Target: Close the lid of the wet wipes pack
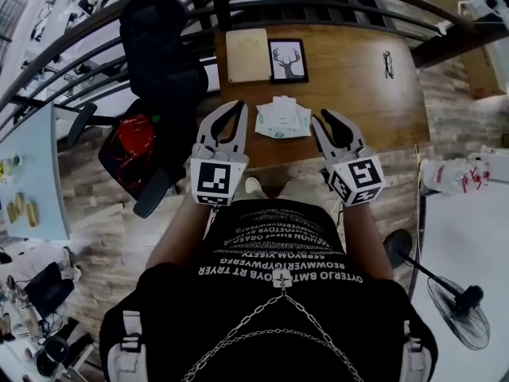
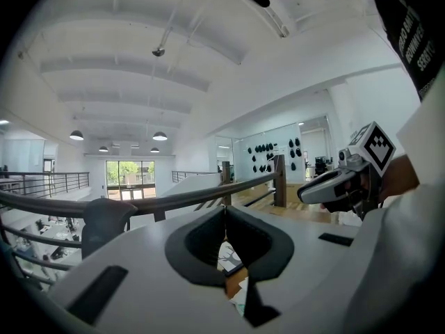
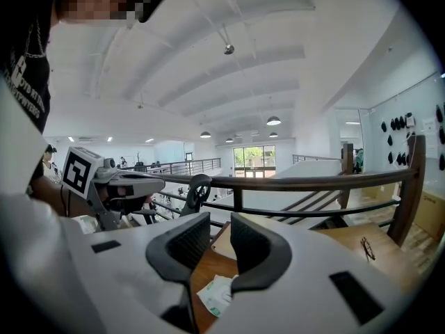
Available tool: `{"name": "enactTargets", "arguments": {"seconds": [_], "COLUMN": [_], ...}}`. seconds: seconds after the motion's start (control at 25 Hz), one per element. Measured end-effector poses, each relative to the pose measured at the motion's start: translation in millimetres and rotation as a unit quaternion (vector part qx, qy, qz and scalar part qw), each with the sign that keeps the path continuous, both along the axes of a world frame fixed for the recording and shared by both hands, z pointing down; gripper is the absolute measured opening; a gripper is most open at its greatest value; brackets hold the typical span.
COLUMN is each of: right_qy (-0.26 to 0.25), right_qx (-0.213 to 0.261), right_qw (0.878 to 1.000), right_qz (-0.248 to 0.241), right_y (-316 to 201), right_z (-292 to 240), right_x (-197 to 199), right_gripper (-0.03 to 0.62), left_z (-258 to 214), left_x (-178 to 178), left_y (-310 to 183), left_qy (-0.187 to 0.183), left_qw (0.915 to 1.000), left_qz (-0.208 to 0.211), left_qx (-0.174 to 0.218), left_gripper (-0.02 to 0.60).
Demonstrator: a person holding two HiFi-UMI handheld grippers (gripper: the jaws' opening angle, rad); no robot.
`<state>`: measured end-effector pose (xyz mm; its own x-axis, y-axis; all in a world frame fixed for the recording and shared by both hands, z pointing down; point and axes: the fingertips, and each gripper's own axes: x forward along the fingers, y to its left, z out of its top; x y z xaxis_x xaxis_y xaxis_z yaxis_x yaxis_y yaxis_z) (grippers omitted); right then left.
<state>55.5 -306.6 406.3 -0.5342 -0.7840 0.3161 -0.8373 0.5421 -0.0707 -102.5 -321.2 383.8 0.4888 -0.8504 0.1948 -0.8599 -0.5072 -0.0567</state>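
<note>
My left gripper (image 1: 231, 111), jaws together, and right gripper (image 1: 324, 118), jaws slightly apart and empty, hung short of the wet wipes pack (image 1: 282, 121); the closing looked not yet begun.

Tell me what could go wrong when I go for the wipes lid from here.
The wipes pack lies loose on the table; pressing its lid could just slide it toward the framed picture behind. The left gripper has its tongs shut and the right gripper only slightly apart, so pinning the pack may be awkward.
</note>
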Motion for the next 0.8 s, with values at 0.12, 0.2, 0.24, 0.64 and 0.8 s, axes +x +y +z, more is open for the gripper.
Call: {"name": "enactTargets", "arguments": {"seconds": [0.12, 0.2, 0.24, 0.64, 0.8], "right_qy": [0.002, 0.005, 0.006, 0.009, 0.013], "right_qx": [-0.006, -0.013, -0.016, -0.048, -0.066], "right_qw": [1.0, 1.0, 1.0, 0.998, 0.996], "right_qz": [0.001, -0.002, -0.004, -0.036, -0.054], "right_y": [-5.8, -8.8, -10.4, -43.5, -54.0], "right_z": [5.7, 12.2, 16.2, 55.5, 76.5], "right_x": [4.3, 6.3, 6.8, 9.8, 12.5], "right_gripper": [0.1, 0.1, 0.101, 0.105, 0.106], "left_z": [10.3, 13.4, 14.2, 45.8, 64.0], "left_x": [2.3, 2.3, 2.2, 15.8, 18.1], "left_y": [-5.3, -8.2, -9.4, -25.6, -34.1], "left_qy": [-0.003, 0.004, 0.007, -0.003, -0.011], "left_qw": [0.9999, 0.9998, 0.9997, 0.9985, 0.9973], "left_qz": [0.001, -0.002, -0.004, -0.011, -0.02], "left_qx": [-0.013, -0.021, -0.022, -0.054, -0.07], "left_gripper": [0.028, 0.028, 0.028, 0.028, 0.028]}}
